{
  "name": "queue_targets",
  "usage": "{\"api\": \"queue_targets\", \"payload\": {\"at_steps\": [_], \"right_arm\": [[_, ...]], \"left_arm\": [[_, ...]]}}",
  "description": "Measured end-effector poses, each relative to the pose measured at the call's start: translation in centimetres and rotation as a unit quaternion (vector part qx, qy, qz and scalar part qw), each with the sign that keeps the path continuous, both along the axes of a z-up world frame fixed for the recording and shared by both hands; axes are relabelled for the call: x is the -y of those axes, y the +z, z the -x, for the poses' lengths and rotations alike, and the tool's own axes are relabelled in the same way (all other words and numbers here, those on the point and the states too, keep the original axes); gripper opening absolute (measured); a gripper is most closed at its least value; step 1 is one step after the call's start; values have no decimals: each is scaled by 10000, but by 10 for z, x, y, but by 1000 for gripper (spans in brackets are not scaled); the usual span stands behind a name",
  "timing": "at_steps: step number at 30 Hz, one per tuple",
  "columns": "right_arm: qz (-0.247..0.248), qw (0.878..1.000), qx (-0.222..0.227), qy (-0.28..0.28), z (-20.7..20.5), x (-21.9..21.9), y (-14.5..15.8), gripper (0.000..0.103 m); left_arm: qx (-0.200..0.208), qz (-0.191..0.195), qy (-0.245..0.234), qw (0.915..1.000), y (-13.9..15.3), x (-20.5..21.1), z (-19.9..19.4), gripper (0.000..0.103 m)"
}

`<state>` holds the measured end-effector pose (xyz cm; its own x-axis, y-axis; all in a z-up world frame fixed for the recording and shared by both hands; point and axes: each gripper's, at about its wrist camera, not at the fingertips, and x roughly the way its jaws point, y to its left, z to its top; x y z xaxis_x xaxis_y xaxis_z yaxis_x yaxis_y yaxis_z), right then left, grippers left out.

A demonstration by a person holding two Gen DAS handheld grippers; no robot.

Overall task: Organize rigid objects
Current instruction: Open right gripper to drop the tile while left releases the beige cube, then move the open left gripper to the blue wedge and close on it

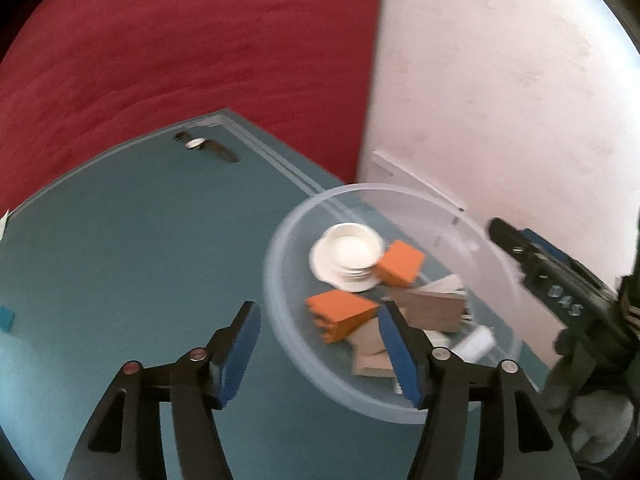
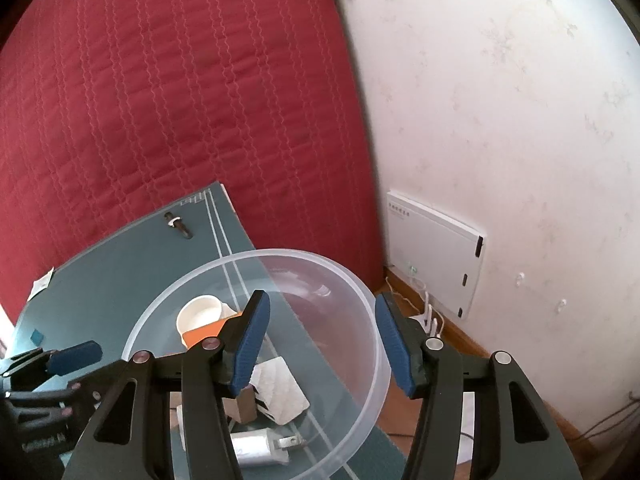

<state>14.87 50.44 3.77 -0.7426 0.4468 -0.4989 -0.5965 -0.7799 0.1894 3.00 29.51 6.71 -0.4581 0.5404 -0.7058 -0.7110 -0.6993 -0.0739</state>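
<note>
Table (image 1: 120, 240): teal top, red quilt behind it, white wall to the right.
Bowl (image 1: 288, 364): clear plastic, sits at the right edge of the table, already holds most of the rigid items. Light and stiff; the thin rim will likely flex and slide if you bump it.
Left gripper (image 1: 316, 344): your fingers are spread wide and hold nothing; right finger overlaps the near-left of the bowl in view, left finger is over bare table.
Right gripper (image 2: 320, 344): also spread wide, nothing between the pads, hovering over the bowl's right half.
Brown blocks (image 1: 432, 304): wood-look pieces, near side of the bowl. Probably rigid and easy on flat faces.
Orange blocks (image 1: 340, 314): two, one near-left in the bowl, one beside the saucers. Rigid, boxy; pinch across parallel faces.
Saucers (image 1: 348, 256): white stack at the far side of the bowl. Judged fragile and slick; take by the rim, low force.
Watch (image 1: 204, 146): the one item visibly outside the bowl, far corner of the table, well apart from it. Lies flat, so pinch across the case, not the limp strap.
Blue scrap (image 1: 6, 318): small, left edge; cannot tell what it is.
</note>
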Motion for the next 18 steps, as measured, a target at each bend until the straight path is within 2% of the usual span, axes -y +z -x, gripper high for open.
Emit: {"api": "queue_targets", "payload": {"at_steps": [3, 5, 7, 9, 15, 18], "right_arm": [[-6, 10000, 6, 9, 0, 0, 1, 56], [-14, 10000, 13, 19, 0, 0, 1, 57], [-18, 10000, 23, 46, 0, 1, 2, 60], [-23, 10000, 14, 57, 1, 2, 3, 63], [-73, 9999, 8, 83, 2, 4, 3, 64], [-63, 9999, 8, 107, 2, 4, 0, 68]], "left_arm": [[-17, 28, 216, 9998, -2, 10, 7, 77], [-73, 63, 380, 9992, -4, 16, 12, 89], [-113, 83, 552, 9984, -6, 25, 17, 94], [-115, 122, 685, 9975, -7, 30, 22, 94], [-118, 210, 1004, 9947, -12, 46, 38, 97], [-153, 266, 1217, 9921, -14, 57, 49, 98]]}}
